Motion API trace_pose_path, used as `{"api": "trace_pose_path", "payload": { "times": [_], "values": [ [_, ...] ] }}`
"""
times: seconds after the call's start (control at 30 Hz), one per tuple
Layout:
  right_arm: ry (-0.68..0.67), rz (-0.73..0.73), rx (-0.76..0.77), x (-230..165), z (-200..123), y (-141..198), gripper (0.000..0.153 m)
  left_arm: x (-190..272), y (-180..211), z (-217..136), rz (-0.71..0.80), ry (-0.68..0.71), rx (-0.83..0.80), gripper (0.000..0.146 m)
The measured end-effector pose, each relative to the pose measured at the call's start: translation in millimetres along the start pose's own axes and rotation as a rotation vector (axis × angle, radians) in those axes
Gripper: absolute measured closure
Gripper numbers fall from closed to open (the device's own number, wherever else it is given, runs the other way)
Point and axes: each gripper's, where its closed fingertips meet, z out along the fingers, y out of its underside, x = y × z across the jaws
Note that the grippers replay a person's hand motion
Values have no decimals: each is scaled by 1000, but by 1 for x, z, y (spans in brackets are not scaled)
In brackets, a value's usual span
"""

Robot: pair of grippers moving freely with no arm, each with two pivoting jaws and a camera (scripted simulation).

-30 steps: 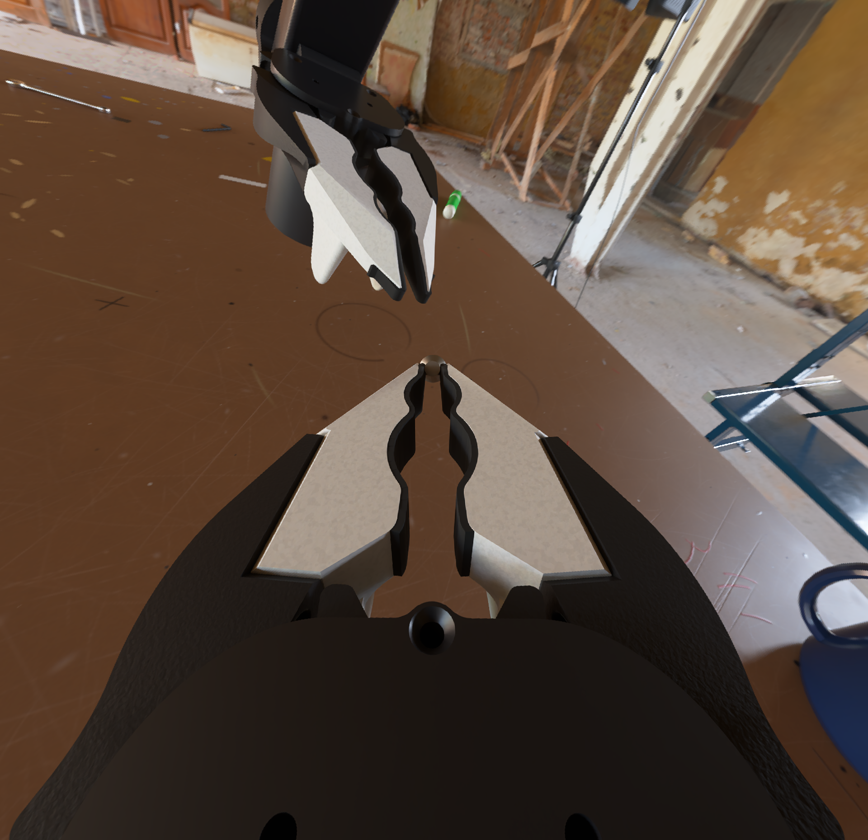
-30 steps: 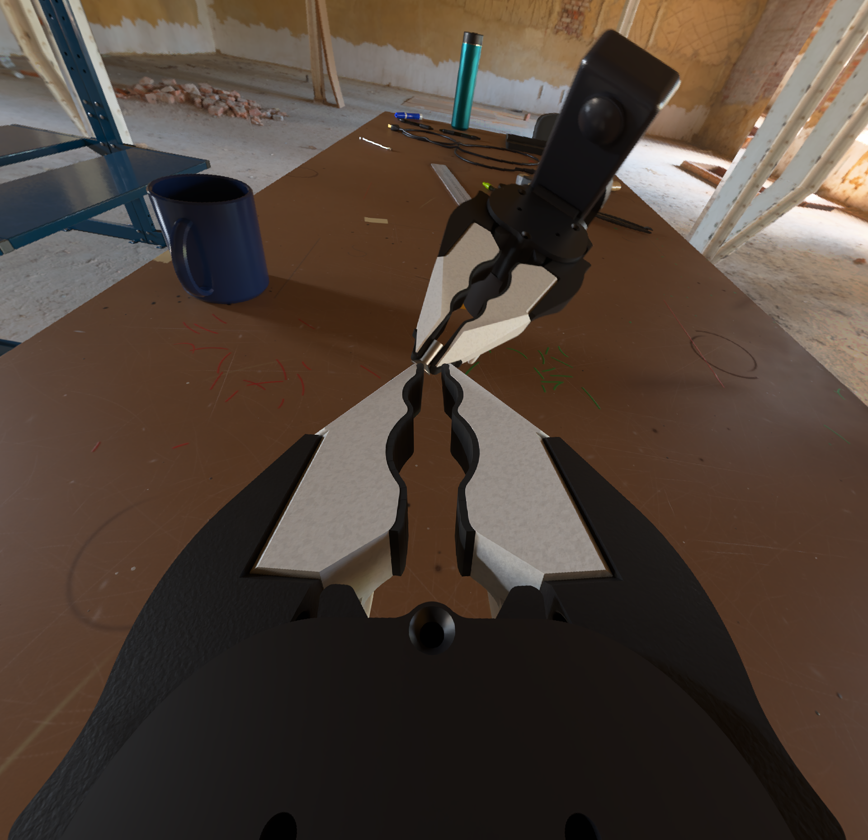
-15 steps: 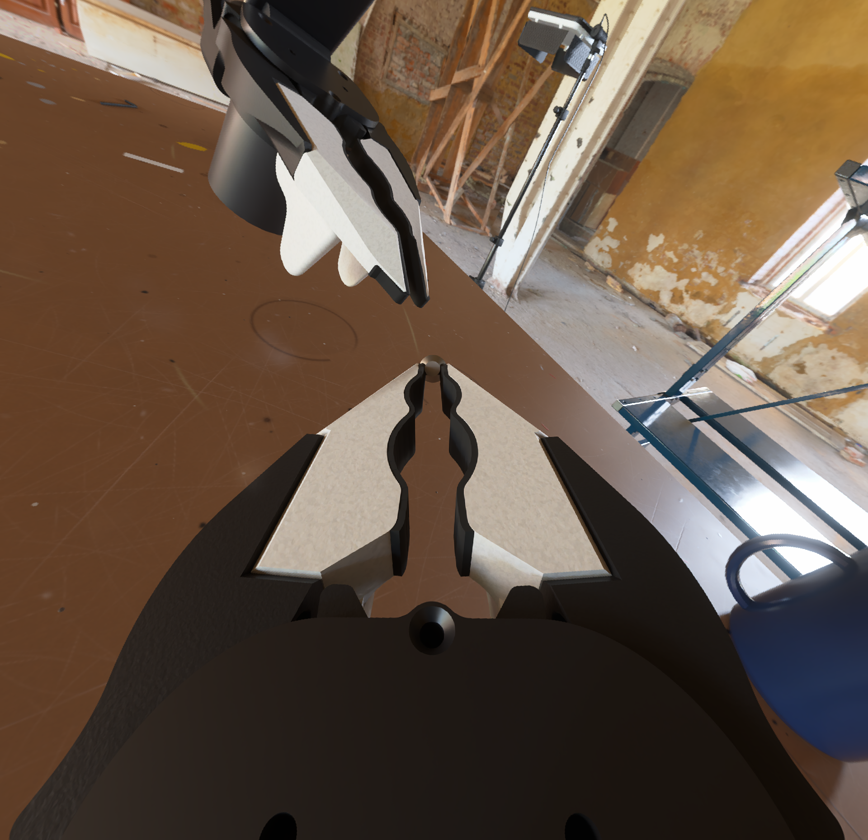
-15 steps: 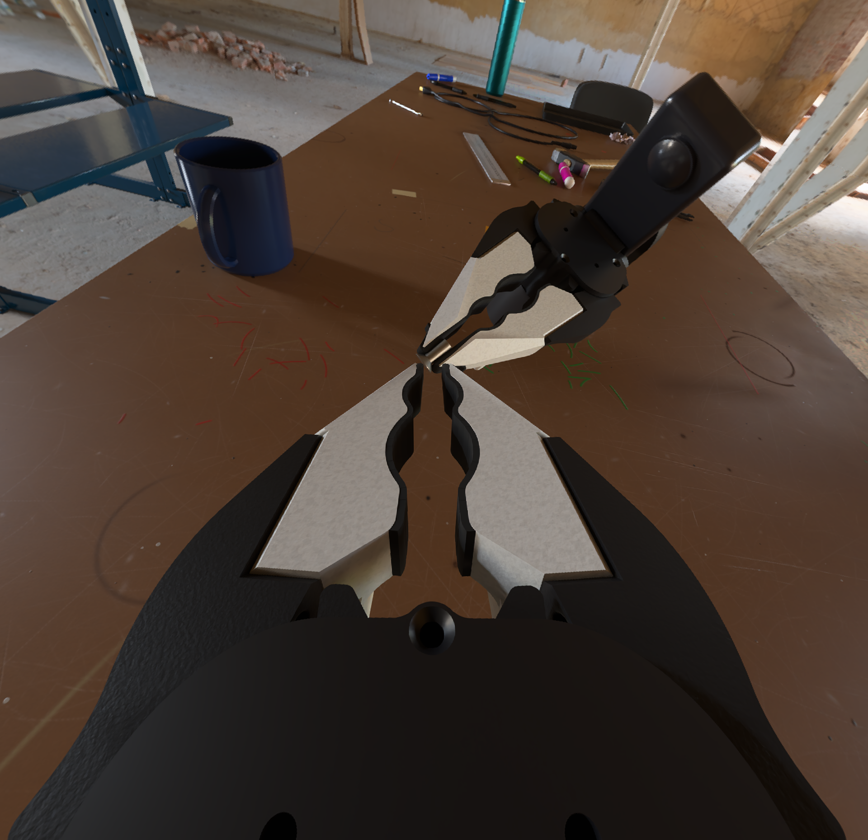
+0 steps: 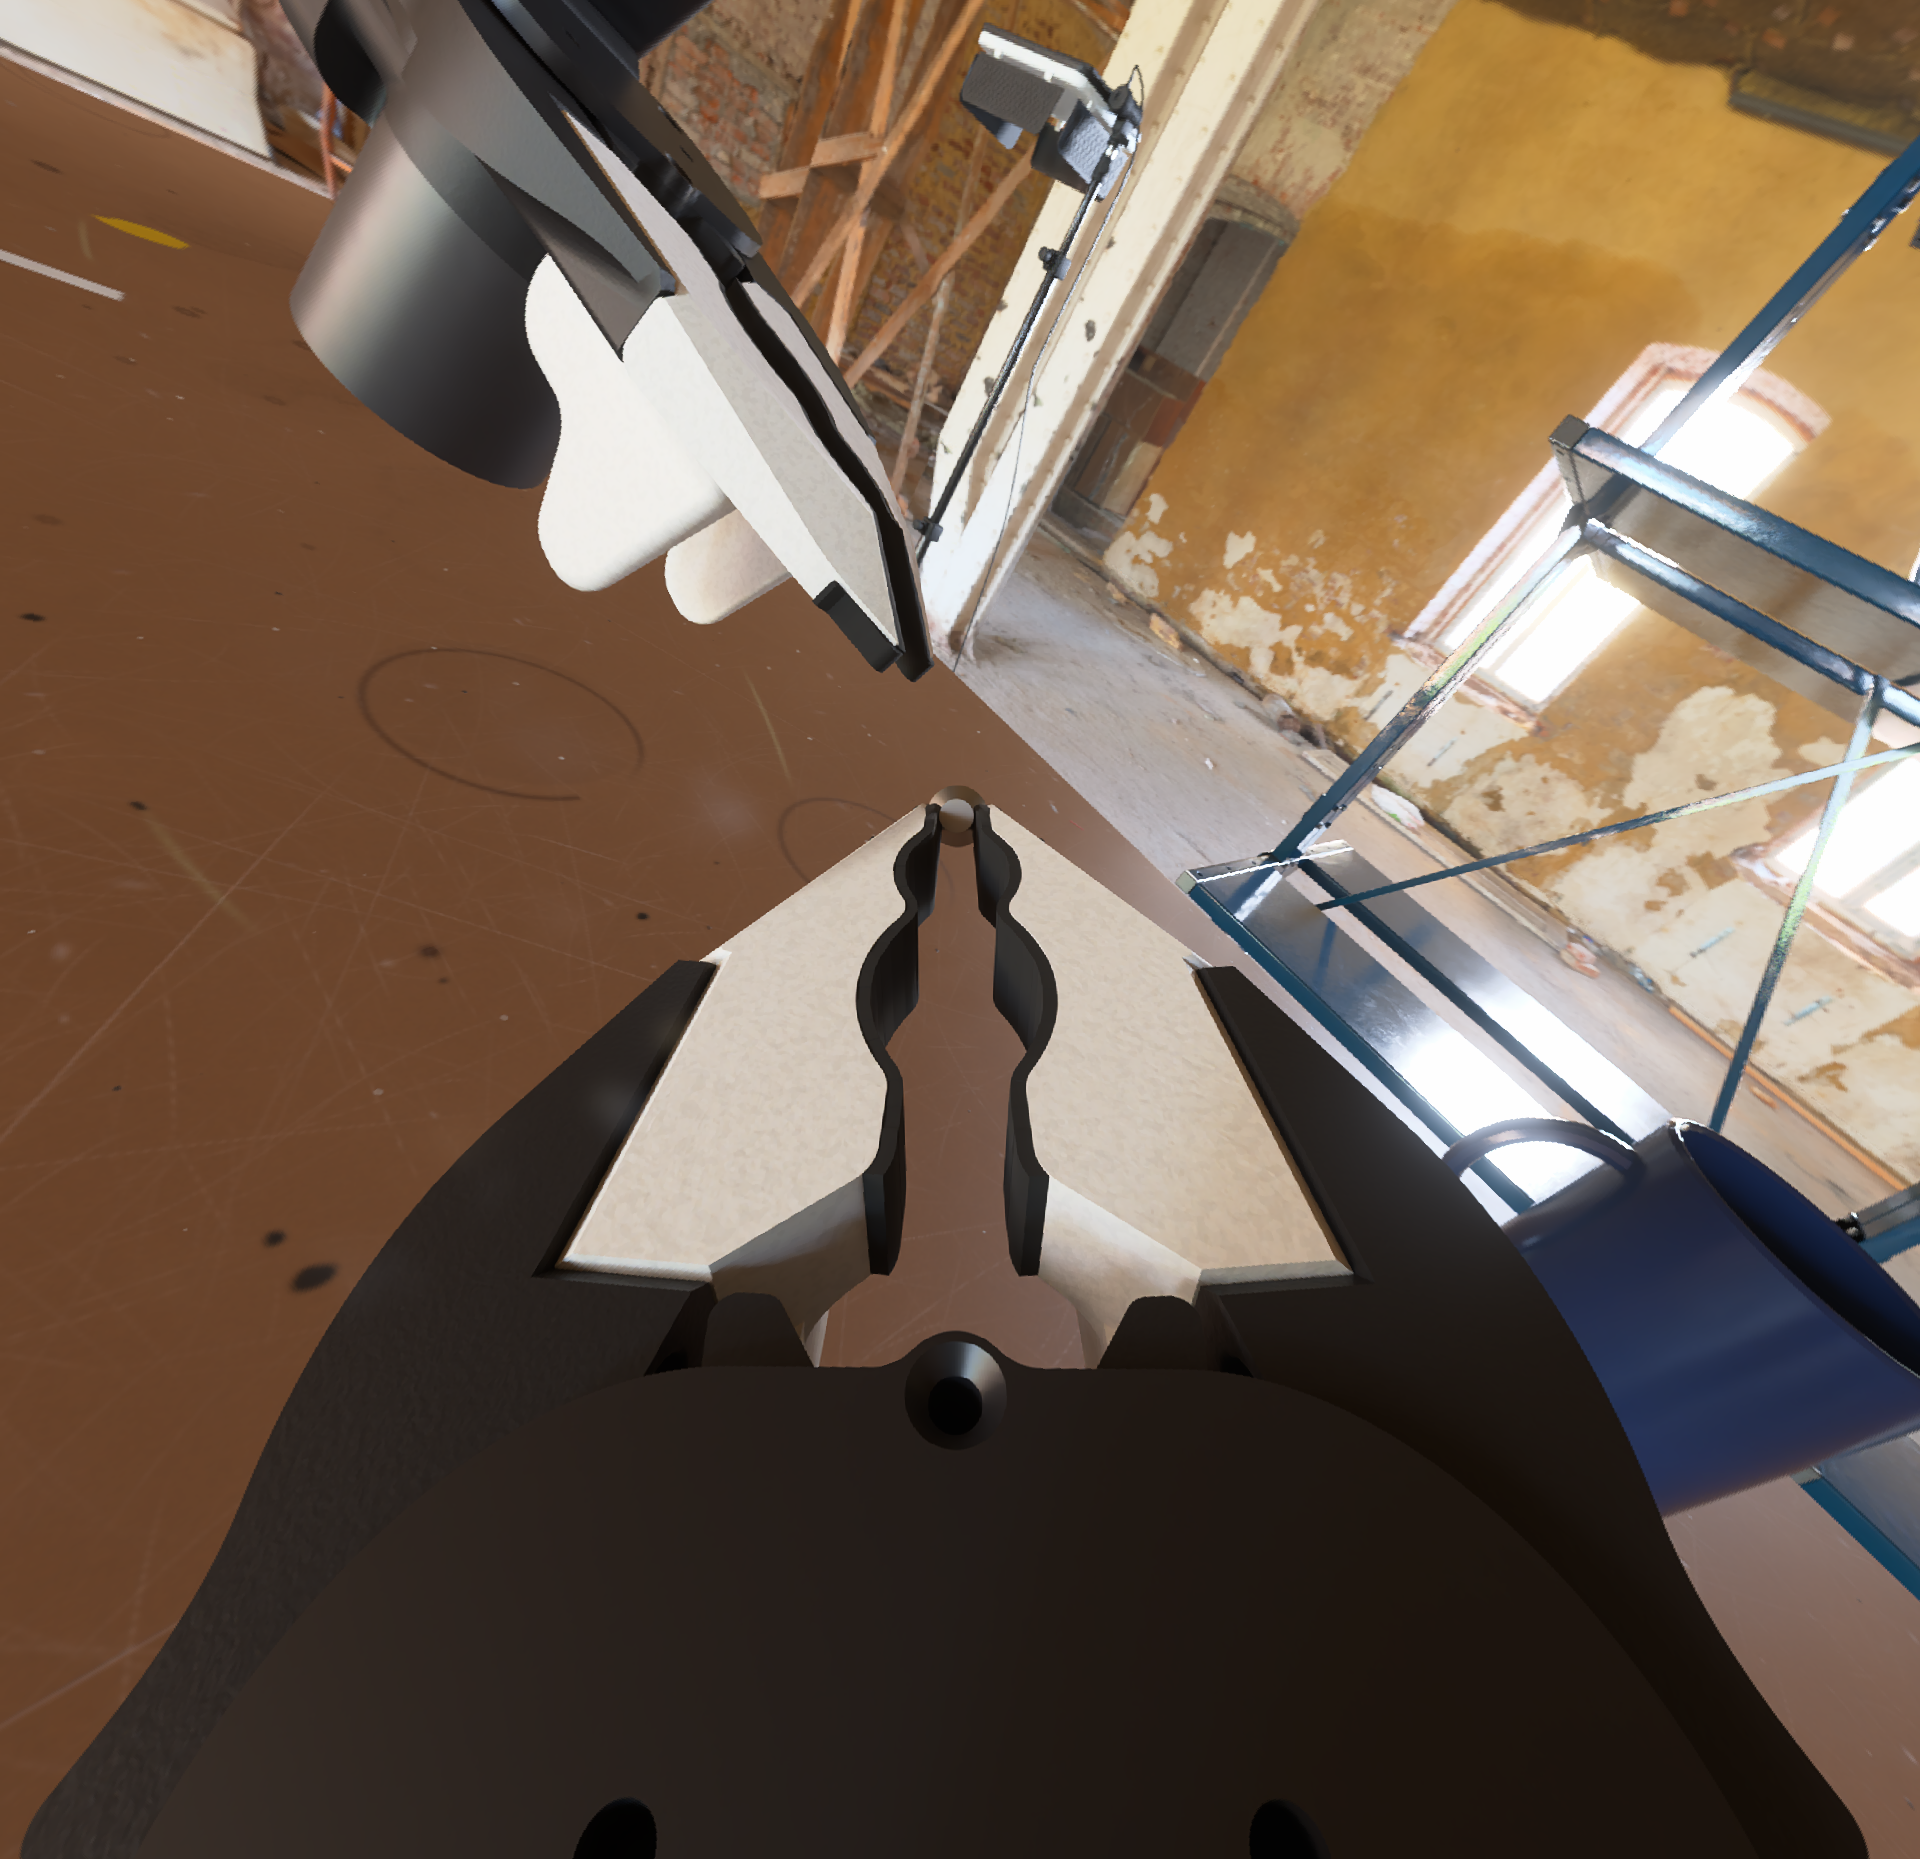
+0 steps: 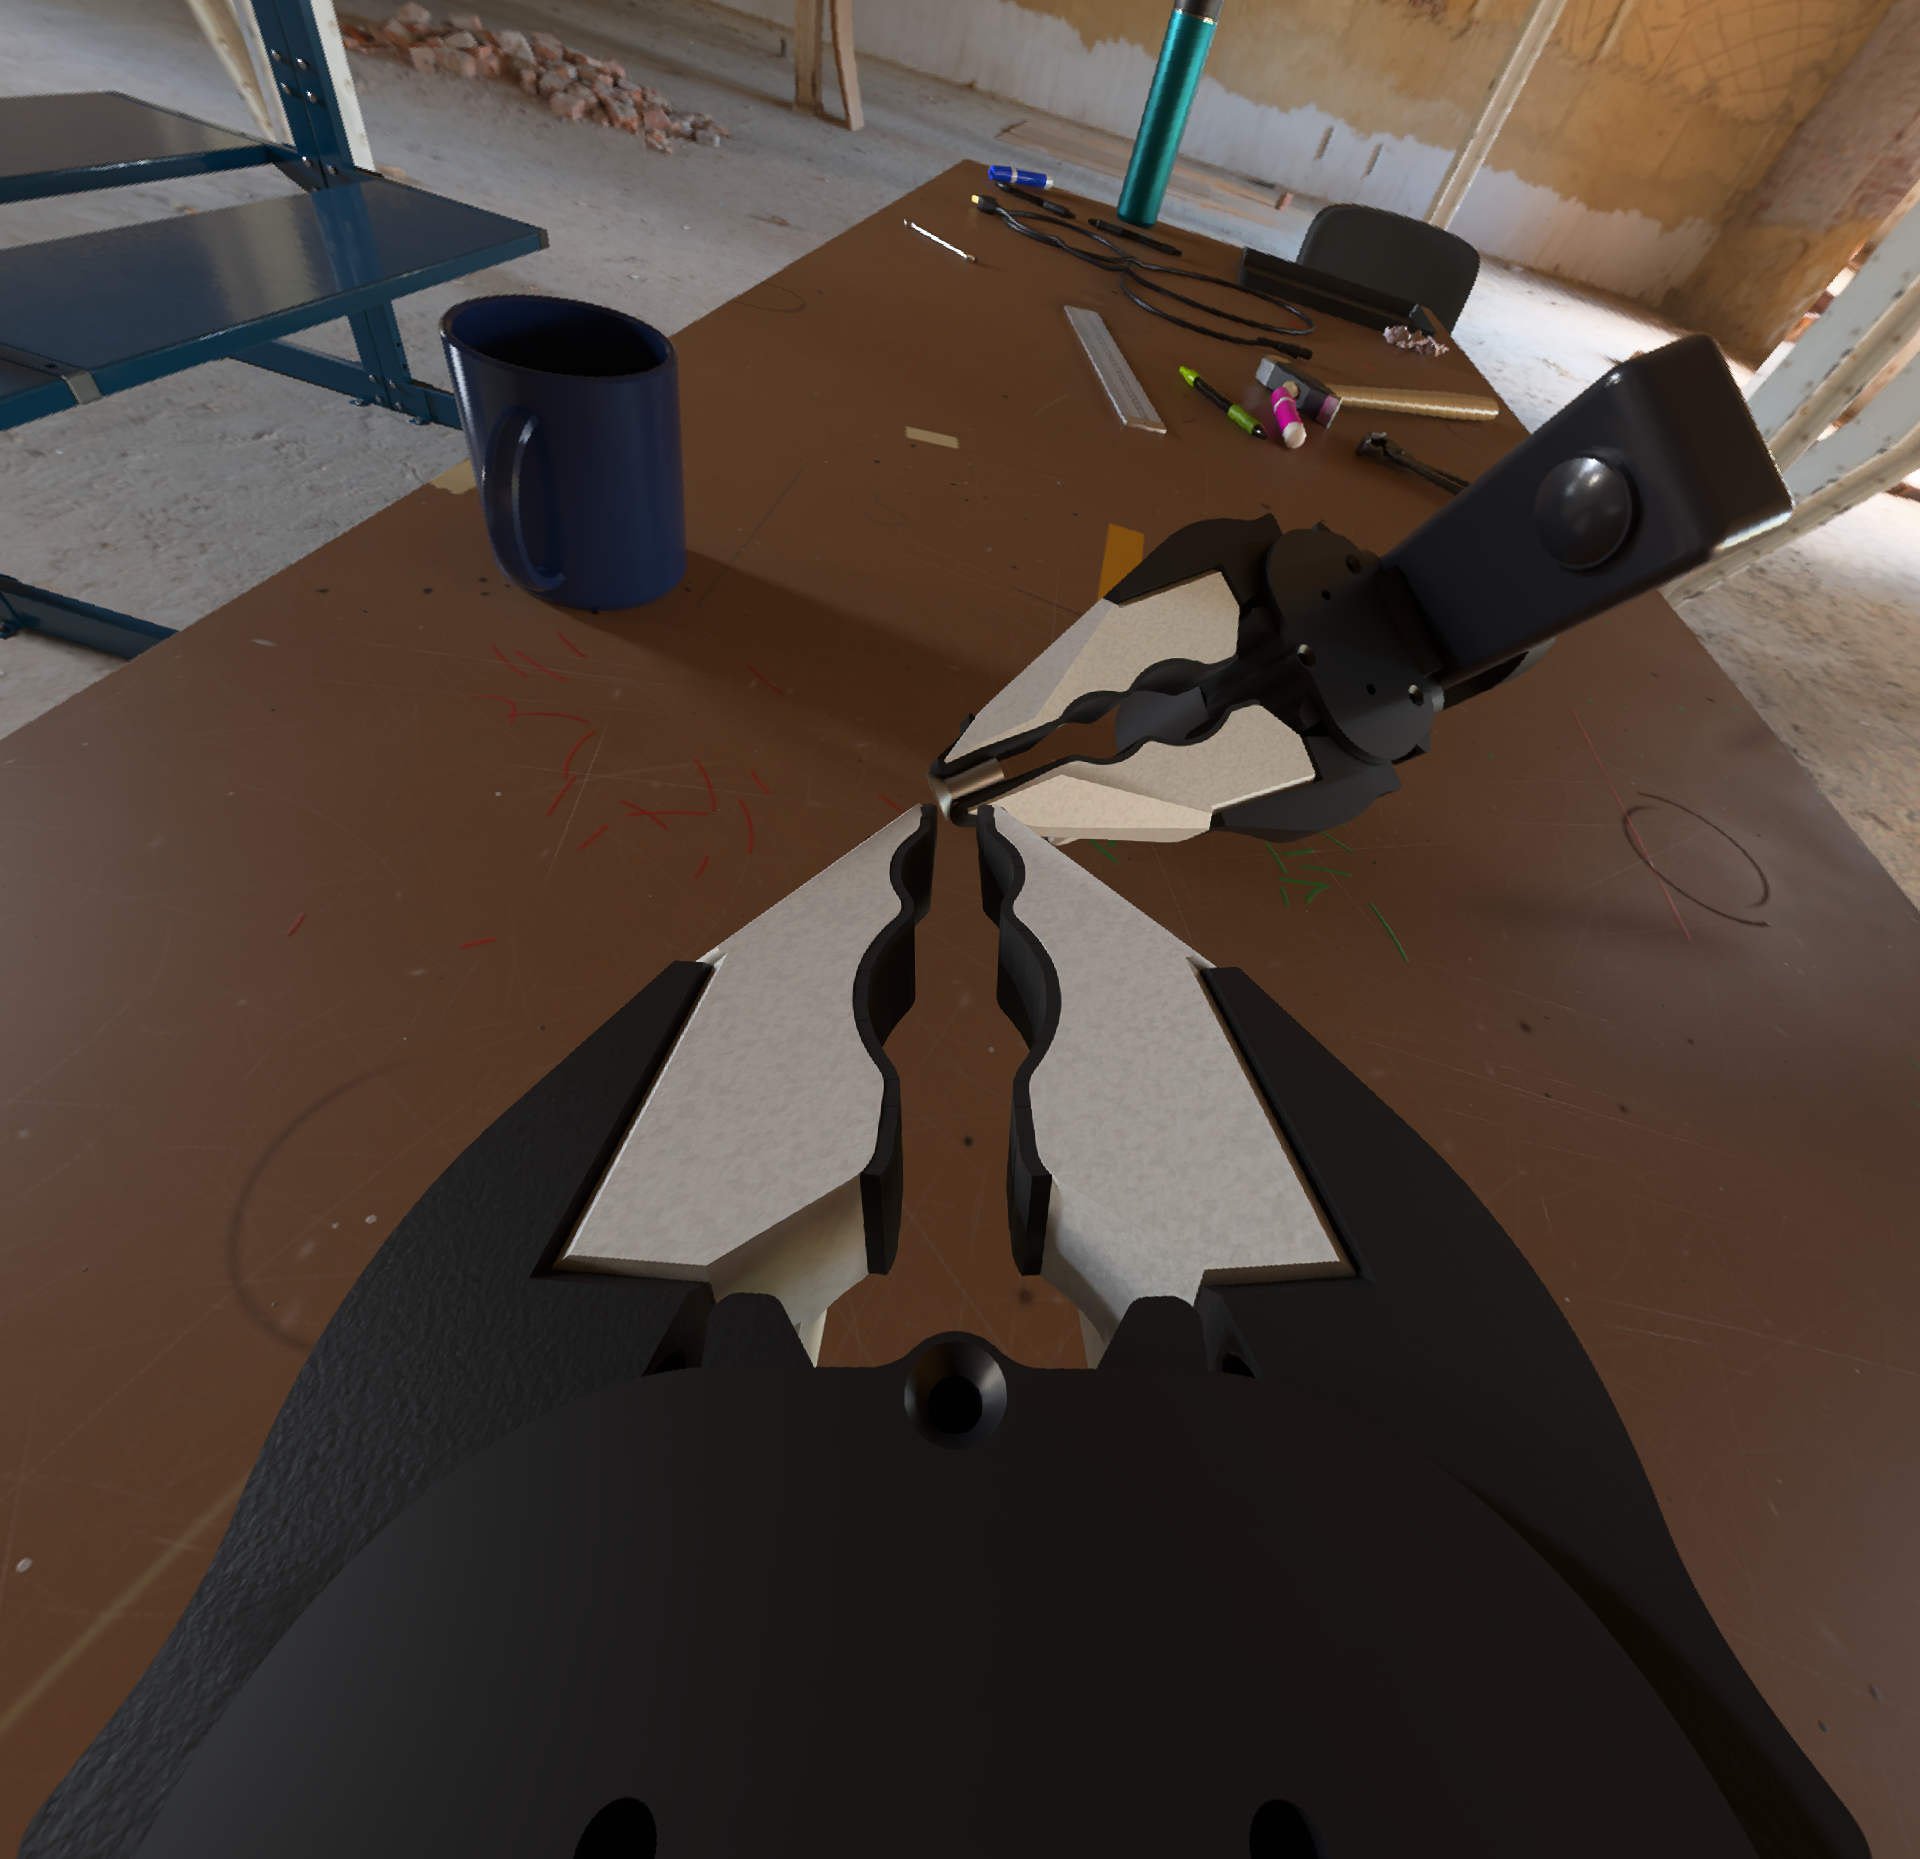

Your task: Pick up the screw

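Observation:
The screw (image 5: 956, 803) is a small metal piece with a pale round head, pinched at the very tips of my left gripper (image 5: 956, 822). In the right wrist view the left gripper (image 6: 961, 770) comes in from the right, tilted low over the brown table (image 6: 416, 874), with the screw (image 6: 968, 783) sticking out of its tips. My right gripper (image 6: 954, 822) has its jaws nearly together with nothing between them, its tips just short of the screw. In the left wrist view the right gripper (image 5: 902, 661) hangs above and beyond the screw.
A dark blue mug (image 6: 571, 459) stands near the table's left edge and also shows in the left wrist view (image 5: 1704, 1321). Farther back lie a teal bottle (image 6: 1164, 105), a ruler (image 6: 1112, 365), markers (image 6: 1226, 407) and a black cable (image 6: 1164, 282). A blue metal shelf (image 6: 208, 271) stands beside the table.
The left gripper has swung and tilted lower, still holding the screw; the mug has come further into its view. The right gripper has drawn back and higher, showing more of the table's far end.

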Motion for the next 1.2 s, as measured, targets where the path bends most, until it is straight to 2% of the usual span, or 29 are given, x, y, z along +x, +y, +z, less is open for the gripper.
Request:
{"api": "trace_pose_path", "payload": {
  "times": [0.27, 0.73, 1.2],
  "values": [
    [5, 12, 13, 0, 1, -3, 145, 2, -2, -1, 15, 5, 16, 140],
    [109, 60, 47, 17, -2, -14, 145, 0, -18, -13, 188, -151, 109, 140],
    [189, 80, 60, 27, 0, -21, 145, 0, -26, -19, 237, -203, 159, 140]
  ]
}}
